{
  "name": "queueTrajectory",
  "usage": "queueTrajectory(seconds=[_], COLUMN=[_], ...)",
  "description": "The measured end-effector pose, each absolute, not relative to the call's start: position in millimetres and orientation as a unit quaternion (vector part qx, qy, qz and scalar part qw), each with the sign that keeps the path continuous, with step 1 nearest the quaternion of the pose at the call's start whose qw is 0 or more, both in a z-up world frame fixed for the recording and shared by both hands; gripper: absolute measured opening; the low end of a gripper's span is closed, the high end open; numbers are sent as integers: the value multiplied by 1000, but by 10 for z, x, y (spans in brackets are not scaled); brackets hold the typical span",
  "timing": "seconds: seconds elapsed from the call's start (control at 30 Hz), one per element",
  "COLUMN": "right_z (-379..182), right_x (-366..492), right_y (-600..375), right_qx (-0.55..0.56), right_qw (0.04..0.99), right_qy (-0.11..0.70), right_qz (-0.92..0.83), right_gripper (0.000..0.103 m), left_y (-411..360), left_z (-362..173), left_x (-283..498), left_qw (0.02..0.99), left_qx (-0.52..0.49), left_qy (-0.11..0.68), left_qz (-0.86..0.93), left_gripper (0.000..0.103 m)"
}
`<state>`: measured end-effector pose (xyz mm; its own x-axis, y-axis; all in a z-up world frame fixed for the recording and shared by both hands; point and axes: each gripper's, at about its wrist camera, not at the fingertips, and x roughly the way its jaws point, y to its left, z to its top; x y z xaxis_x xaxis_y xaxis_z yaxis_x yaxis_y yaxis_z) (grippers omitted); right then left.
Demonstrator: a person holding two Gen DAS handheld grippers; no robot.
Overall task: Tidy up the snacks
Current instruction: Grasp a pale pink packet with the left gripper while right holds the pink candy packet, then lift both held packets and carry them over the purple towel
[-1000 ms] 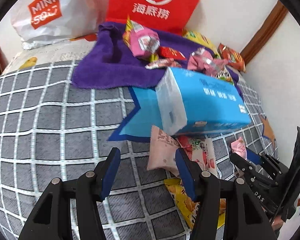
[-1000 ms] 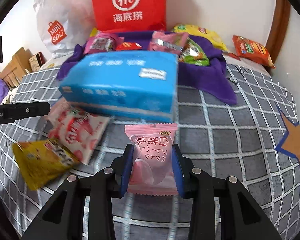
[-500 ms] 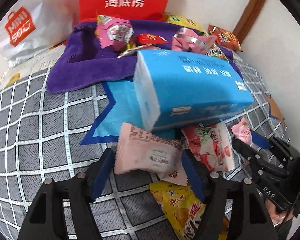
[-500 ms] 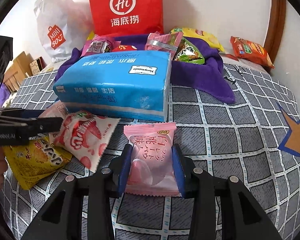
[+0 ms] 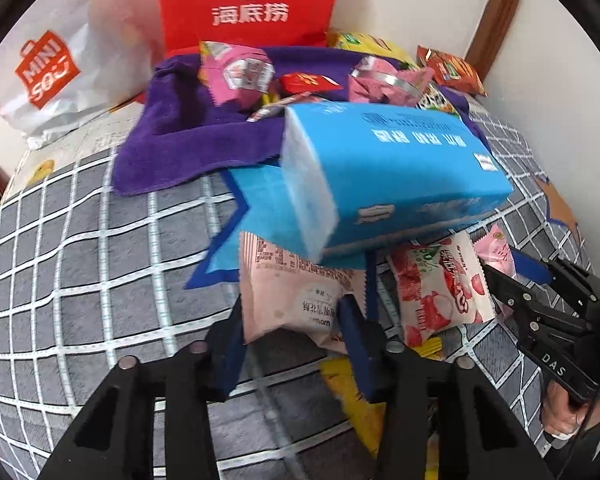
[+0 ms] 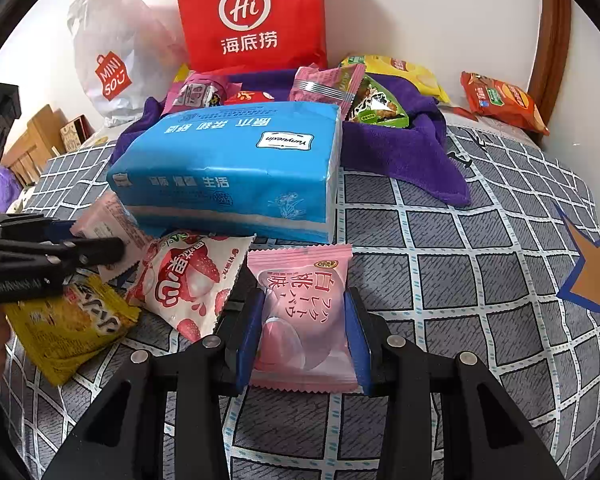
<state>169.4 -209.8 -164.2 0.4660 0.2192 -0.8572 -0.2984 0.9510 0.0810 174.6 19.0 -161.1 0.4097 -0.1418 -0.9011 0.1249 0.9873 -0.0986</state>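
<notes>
My left gripper (image 5: 294, 340) has a pale pink snack packet (image 5: 292, 304) between its blue pads. Its jaws are closing and both pads touch the crumpled wrapper, whose far end lies under the blue tissue pack (image 5: 392, 168). In the right wrist view, my right gripper (image 6: 304, 340) is shut on a pink peach snack packet (image 6: 304, 312) lying on the grey checked bedsheet (image 6: 460, 280). The left gripper (image 6: 96, 238) shows at that view's left edge. Between the two grippers lie a strawberry packet (image 6: 188, 280) and a yellow packet (image 6: 68, 320).
Behind the tissue pack (image 6: 228, 172) a purple towel (image 6: 400, 152) holds several snacks. A red paper bag (image 6: 252, 16) and a white plastic bag (image 6: 112, 64) stand against the wall. An orange packet (image 6: 504, 100) lies at the far right. The sheet to the right is bare.
My left gripper moved up to the pale pink packet with its jaws wide, then closed them around it. The right gripper kept still, shut on the peach packet.
</notes>
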Motion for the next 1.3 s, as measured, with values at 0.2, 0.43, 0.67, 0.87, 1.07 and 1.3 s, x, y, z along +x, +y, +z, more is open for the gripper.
queueTrajectory(seconds=[0.2,0.43,0.67,0.87,1.07,1.3], right_z=[-1641,-1643,-1646,-1649,-1621,-1323], right_x=[1690,1690,1690,1690,1660,1563], right_y=[-2084,-2076,-2079,-2074,-2055,-2067], right_qx=[-47,-48,-47,-48,-53,-46], right_qw=[855,855,855,855,855,864], right_qy=[494,494,494,494,493,477], right_qz=[149,149,150,150,149,154], right_gripper=[40,40,40,40,37,36], left_y=[508,399,280,366,407,384], left_z=[-1590,-1704,-1704,-1611,-1455,-1129], left_x=[1666,1670,1689,1642,1519,1401], left_qw=[842,848,859,858,859,872], left_qx=[-42,-21,9,-22,-38,-32], left_qy=[536,527,511,511,508,486], left_qz=[-53,-42,-37,-35,-43,-58], left_gripper=[39,52,38,33,33,33])
